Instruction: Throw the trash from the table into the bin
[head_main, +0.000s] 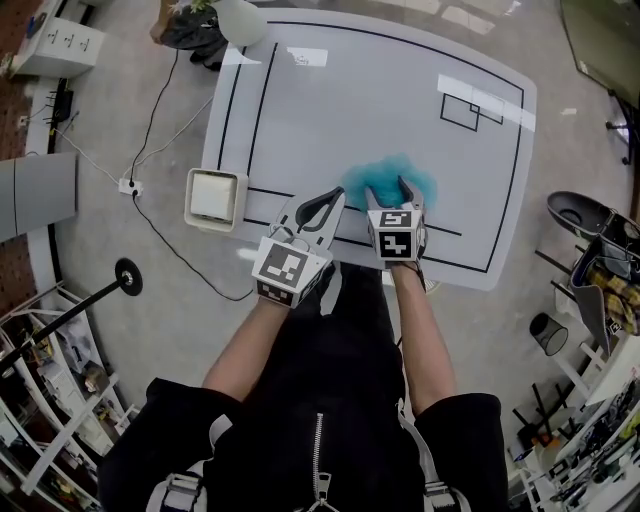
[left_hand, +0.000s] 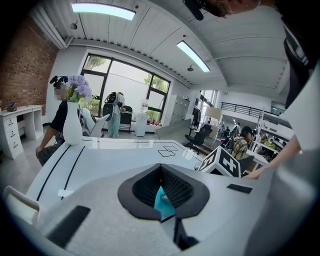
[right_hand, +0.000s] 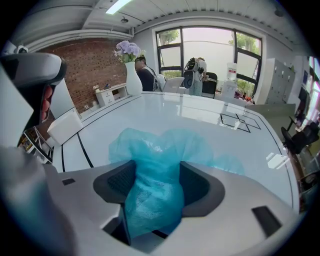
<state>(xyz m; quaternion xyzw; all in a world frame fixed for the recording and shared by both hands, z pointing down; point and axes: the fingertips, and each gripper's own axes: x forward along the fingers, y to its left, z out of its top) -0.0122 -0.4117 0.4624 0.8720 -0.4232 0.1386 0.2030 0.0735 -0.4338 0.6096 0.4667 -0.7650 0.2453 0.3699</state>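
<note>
Blue bag (head_main: 385, 170), one piece, is pinched by left tongs (head_main: 337, 197) and right tongs (head_main: 387, 189).

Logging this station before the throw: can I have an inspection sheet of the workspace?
Surface: white table with black marking lines.
Job's things: teal bag at the near edge; white bin on the floor beside the table.
Clutter: vase and small slip at the far end.
Grippers: left gripper and right gripper both shut on the teal bag.
Cables: black cable and power strip on the floor.
Surroundings: shelving at the left.
</note>
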